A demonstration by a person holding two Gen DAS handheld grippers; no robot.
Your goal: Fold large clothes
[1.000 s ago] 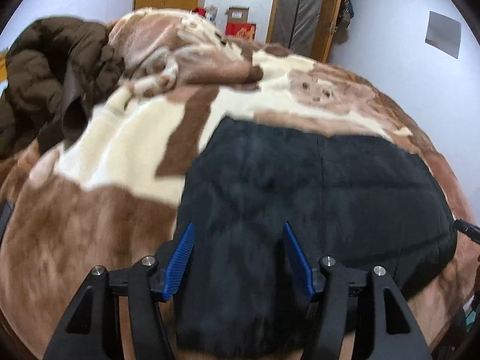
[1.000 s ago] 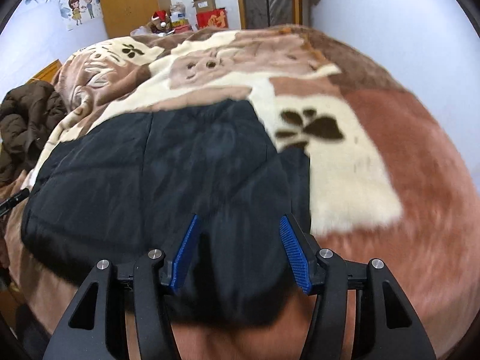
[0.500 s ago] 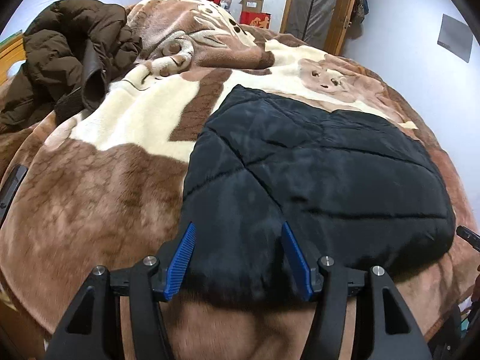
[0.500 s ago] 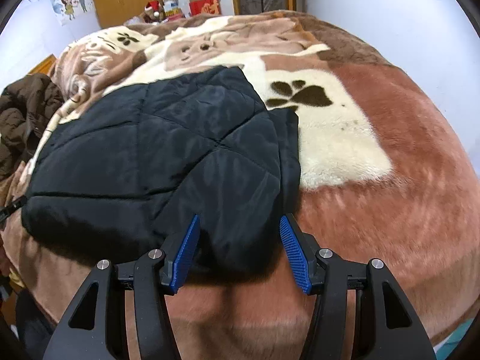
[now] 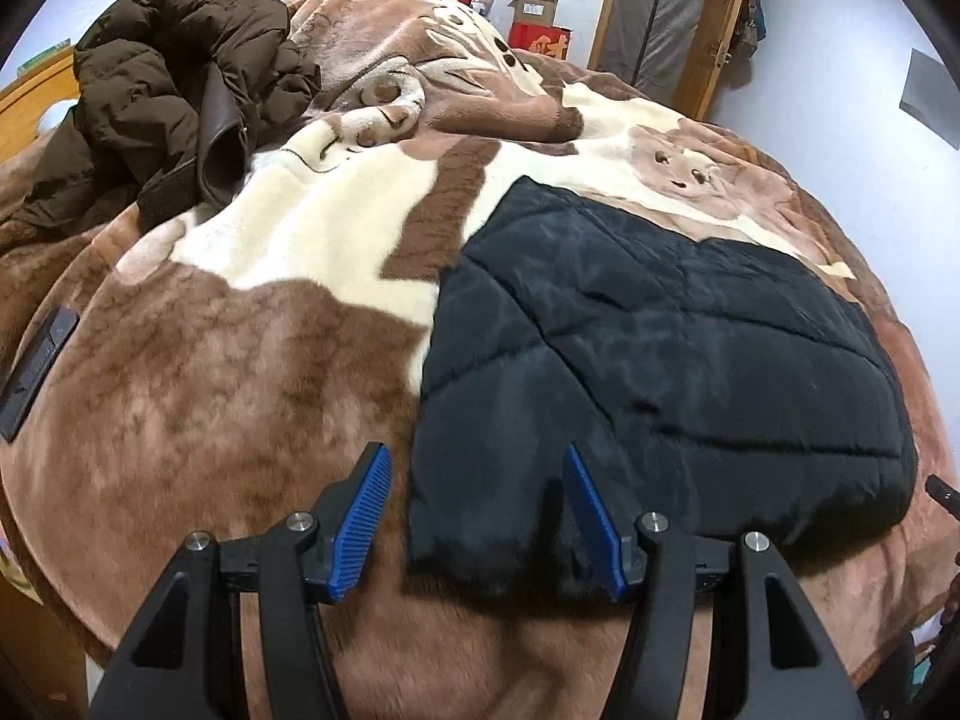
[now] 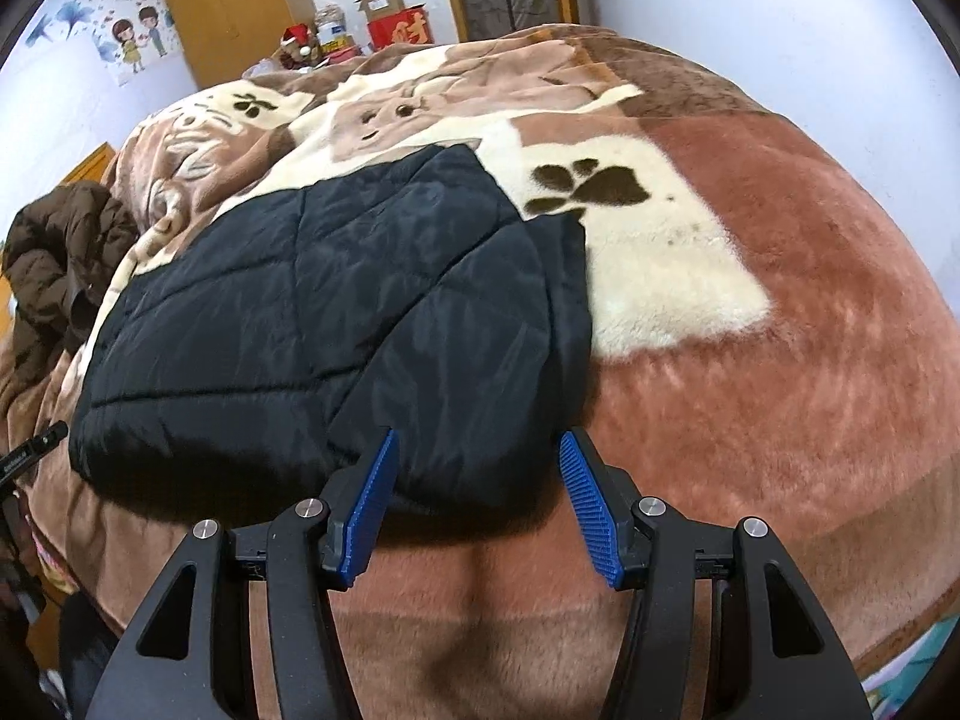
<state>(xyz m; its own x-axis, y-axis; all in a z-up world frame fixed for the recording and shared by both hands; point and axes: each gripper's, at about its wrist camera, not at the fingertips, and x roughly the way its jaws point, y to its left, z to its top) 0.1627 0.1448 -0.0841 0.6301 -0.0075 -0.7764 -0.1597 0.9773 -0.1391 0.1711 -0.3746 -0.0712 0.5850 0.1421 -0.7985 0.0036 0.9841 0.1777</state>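
Observation:
A black quilted jacket [image 5: 660, 348] lies folded into a flat block on the brown and cream blanket [image 5: 210, 372]. My left gripper [image 5: 477, 510] hovers open over its near left corner; the corner shows between the blue pads [image 5: 360, 510] without touching them. In the right wrist view the same jacket [image 6: 312, 312] spreads to the left. My right gripper [image 6: 477, 498] stands open over the near right corner, and its pads [image 6: 585, 504] are clear of the cloth.
A crumpled brown puffer coat [image 5: 168, 102] is heaped at the far left of the bed, also seen as a brown coat [image 6: 54, 252] from the right wrist. A flat black device [image 5: 39, 372] lies at the left edge. A wardrobe [image 6: 228, 6] and boxes [image 6: 396, 18] stand behind the bed.
Both grippers have drawn back toward the near edge of the bed. The jacket's near edge, which reached past the fingers, now ends between the pads. The jaws kept the same width.

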